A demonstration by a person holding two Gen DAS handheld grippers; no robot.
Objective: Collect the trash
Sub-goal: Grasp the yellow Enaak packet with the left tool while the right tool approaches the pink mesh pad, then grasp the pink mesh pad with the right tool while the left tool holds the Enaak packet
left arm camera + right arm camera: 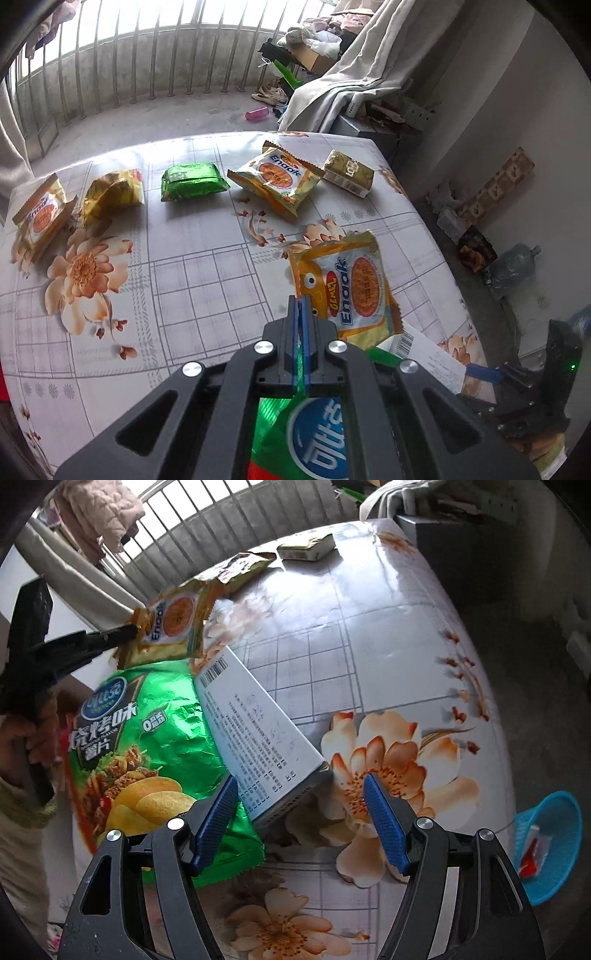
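— Six wrappers and packs to log on the floral tablecloth [192, 280], you said?

— Count again. Your left gripper [300, 300] has its blue pads pressed together on the corner of one Enaak snack wrapper [352, 284], which hangs lifted off the cloth. A second Enaak packet [275, 177] lies further back; a third Enaak packet [38, 218] sits at the far left edge.

— And between them?

— A crumpled gold wrapper [110, 194], then a green foil pack [192, 181]. A gold carton [349, 171] lies right of the second Enaak packet, near the far corner.

— Your right gripper [301, 823]?

— Jaws spread wide, holding nothing. It hovers over the near end of a white barcoded box [258, 734], one pad on each side and clear of it. That box lies partly on a green crisp bag [147, 746].

— Receptacle?

— A blue plastic basket [554, 849] sits beyond the table's right edge, with a red-and-white scrap [533, 851] inside.
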